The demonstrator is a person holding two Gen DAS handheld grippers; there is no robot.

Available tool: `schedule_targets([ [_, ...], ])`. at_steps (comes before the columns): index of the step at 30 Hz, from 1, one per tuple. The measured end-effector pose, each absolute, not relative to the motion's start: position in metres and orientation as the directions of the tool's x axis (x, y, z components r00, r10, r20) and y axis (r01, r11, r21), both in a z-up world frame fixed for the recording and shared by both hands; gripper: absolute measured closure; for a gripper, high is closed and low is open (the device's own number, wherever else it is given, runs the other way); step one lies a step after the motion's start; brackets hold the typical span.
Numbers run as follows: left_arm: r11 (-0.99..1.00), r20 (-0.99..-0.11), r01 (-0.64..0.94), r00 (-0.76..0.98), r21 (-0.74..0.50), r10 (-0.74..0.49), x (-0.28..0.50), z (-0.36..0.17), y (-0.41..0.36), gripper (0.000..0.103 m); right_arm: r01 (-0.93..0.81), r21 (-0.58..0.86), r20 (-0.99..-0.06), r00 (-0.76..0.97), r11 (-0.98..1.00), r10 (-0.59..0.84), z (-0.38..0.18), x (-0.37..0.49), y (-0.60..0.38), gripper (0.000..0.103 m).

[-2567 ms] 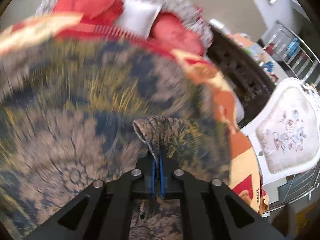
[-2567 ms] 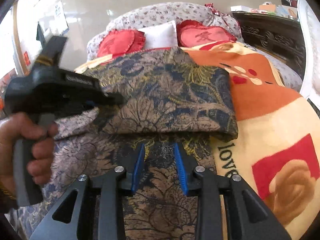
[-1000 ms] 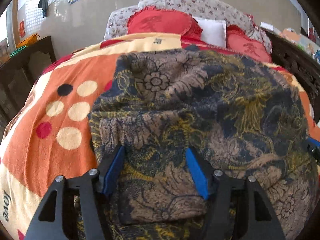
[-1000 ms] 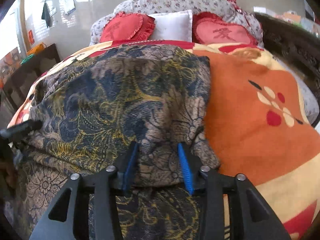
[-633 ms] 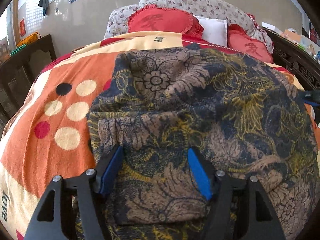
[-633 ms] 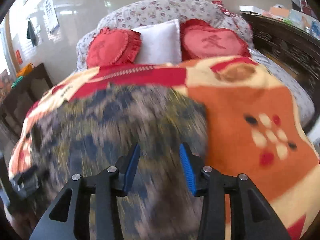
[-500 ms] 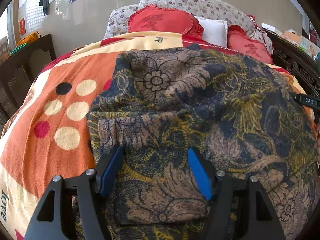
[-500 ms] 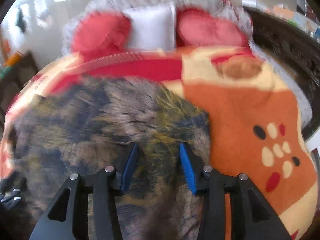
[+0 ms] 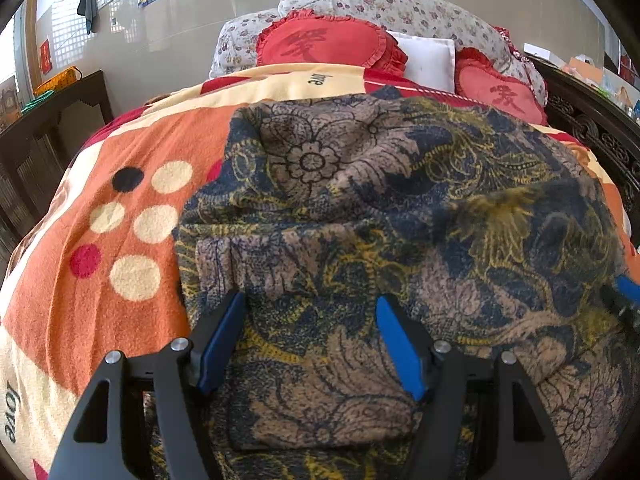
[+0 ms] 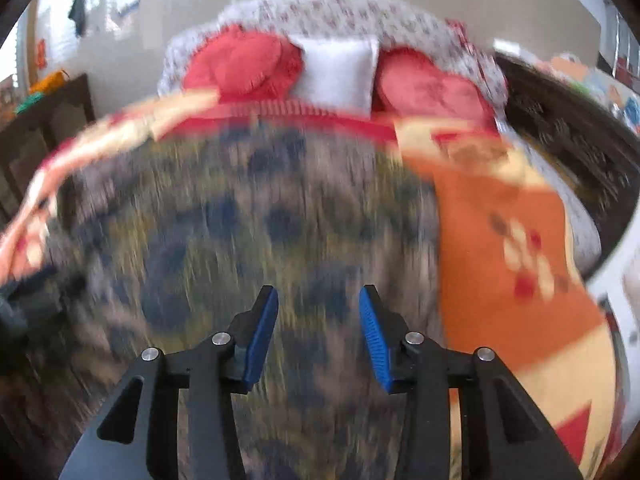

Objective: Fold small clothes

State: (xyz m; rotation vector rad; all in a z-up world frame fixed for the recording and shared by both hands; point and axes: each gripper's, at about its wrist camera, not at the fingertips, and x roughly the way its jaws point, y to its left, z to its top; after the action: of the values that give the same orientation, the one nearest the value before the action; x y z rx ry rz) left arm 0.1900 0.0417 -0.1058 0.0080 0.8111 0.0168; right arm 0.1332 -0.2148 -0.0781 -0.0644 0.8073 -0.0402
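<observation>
A patterned garment (image 9: 360,208), dark blue, tan and yellow, is spread over an orange blanket (image 9: 120,208) on a bed. The left gripper (image 9: 311,334) is held low over the garment's near part, its jaws spread wide with nothing gripped; patterned cloth fills the space between the blue pads (image 9: 394,344) and runs on ahead of them. A folded edge of the garment crosses just ahead of the jaws. To the left of the jaws the blanket's cream, black and red dots are seen. At the far right of the left view a blue tip, apparently part of the right gripper, is seen at the garment's edge.

The right view is heavily blurred. The right gripper (image 10: 319,334) is seen above the garment (image 10: 256,220), its jaws apart and nothing held between them. The blanket (image 10: 512,248) lies to the right of these jaws. Far ahead of both grippers, red cushions (image 9: 328,46) and a white pillow (image 10: 340,68) are propped at the head of the bed.
</observation>
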Motion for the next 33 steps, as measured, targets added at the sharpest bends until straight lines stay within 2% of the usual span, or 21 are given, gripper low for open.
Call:
schedule_targets([
  [1,1.000,-0.725,-0.012,0.688,0.016,0.020,0.190,-0.106,0.041,0.032,0.003,-0.078,-0.690,0.722,0.997,-0.056,-0.084,0.129,-0.215,0.073],
  [7,1.000,-0.724,-0.007,0.690,0.010,0.013,0.190,-0.105,0.041,0.030,0.015,-0.152,-0.683,0.721,0.988,-0.116,-0.086,0.119,-0.204,0.071],
  [33,1.000,-0.724,-0.005,0.690,0.013,0.013,0.190,-0.106,0.038,0.027,0.011,-0.132,-0.683,0.723,0.991,-0.099,-0.080,0.123,-0.206,0.071],
])
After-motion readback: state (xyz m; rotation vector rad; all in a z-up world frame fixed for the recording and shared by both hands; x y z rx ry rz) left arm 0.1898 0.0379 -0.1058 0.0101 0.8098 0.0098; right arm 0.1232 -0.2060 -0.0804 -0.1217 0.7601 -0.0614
